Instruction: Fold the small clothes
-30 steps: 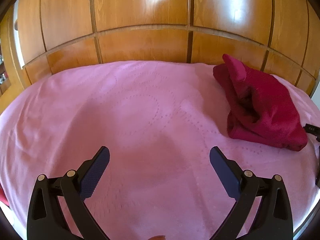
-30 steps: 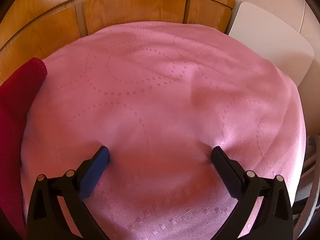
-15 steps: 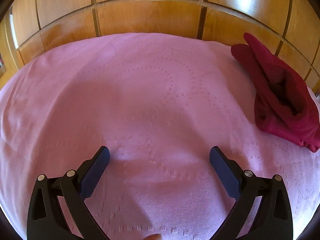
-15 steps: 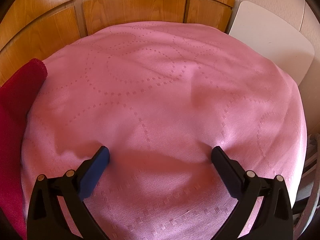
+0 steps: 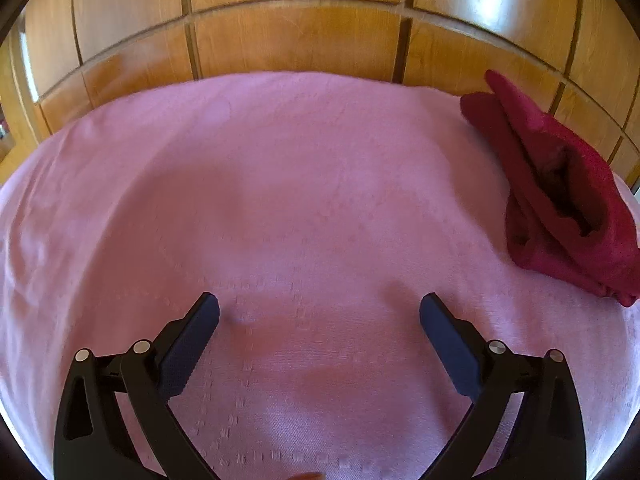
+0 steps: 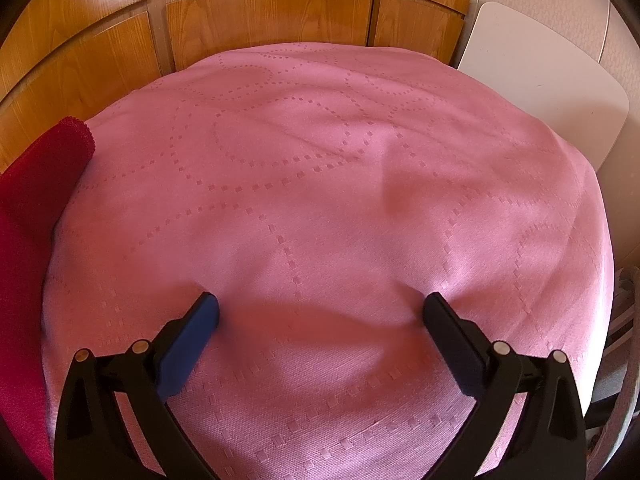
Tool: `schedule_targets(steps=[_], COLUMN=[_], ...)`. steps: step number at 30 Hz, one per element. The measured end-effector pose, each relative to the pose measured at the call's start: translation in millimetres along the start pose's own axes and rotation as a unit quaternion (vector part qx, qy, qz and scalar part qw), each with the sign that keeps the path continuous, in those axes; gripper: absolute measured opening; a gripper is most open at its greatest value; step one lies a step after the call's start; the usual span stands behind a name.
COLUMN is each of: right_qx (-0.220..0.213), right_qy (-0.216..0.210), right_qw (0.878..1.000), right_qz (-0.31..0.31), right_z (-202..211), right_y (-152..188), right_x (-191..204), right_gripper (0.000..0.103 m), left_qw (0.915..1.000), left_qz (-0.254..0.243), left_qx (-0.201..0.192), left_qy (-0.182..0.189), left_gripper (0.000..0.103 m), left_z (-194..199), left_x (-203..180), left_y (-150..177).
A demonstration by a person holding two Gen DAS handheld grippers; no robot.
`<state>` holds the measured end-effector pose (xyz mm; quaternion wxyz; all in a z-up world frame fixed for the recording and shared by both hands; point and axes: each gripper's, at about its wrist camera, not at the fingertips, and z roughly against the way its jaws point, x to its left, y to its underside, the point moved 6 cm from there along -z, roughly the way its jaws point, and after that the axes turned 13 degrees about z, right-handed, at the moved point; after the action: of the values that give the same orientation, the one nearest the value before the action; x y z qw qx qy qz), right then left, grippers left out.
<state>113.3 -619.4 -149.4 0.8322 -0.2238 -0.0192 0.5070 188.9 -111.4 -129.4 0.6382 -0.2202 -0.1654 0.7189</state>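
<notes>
both claws, left gripper (image 5: 319, 310) and right gripper (image 6: 320, 308), gape empty over pink patterned bedspread (image 5: 280, 200); next, reach right for the crumpled dark red knit garment (image 5: 560, 192).

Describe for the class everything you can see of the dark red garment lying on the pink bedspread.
The dark red garment is a small piece of soft, fuzzy, fleece-like cloth, crumpled into a loose heap with overlapping folds and a dark opening gaping in its middle. It lies on the pink bedspread, towards the far edge near the wooden panelling. Neither gripper touches it. In the right wrist view only part of it shows at the left edge, with a small scalloped trim along its top end.
</notes>
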Motion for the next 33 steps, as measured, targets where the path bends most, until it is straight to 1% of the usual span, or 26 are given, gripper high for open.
schedule_targets(steps=[3, 6, 11, 14, 21, 33], right_qx=[0.000, 0.000, 0.000, 0.000, 0.000, 0.000], right_qy=[0.000, 0.000, 0.000, 0.000, 0.000, 0.000], right_qw=[1.000, 1.000, 1.000, 1.000, 1.000, 1.000], right_qz=[0.000, 0.000, 0.000, 0.000, 0.000, -0.001], right_z=[0.1, 0.1, 0.1, 0.1, 0.3, 0.2], right_y=[0.0, 0.0, 0.2, 0.2, 0.1, 0.1], right_x=[0.0, 0.0, 0.0, 0.0, 0.1, 0.3], right_gripper=[0.101, 0.101, 0.101, 0.101, 0.101, 0.101], left_qw=[0.9996, 0.9986, 0.9935, 0.9905, 0.9876, 0.9851], left_qz=[0.000, -0.003, -0.040, -0.056, -0.075, -0.088], left_qx=[-0.025, -0.038, -0.081, -0.098, -0.113, -0.126], left_qy=[0.011, 0.036, 0.069, 0.079, 0.078, 0.077], left_gripper=[0.099, 0.099, 0.099, 0.099, 0.099, 0.099], left_z=[17.2, 39.3, 83.2, 102.2, 124.7, 141.1], left_x=[-7.1, -21.6, -53.7, -68.5, -86.1, -93.6], left_y=[-2.7, -5.6, -6.8, -5.3, 1.3, 9.5])
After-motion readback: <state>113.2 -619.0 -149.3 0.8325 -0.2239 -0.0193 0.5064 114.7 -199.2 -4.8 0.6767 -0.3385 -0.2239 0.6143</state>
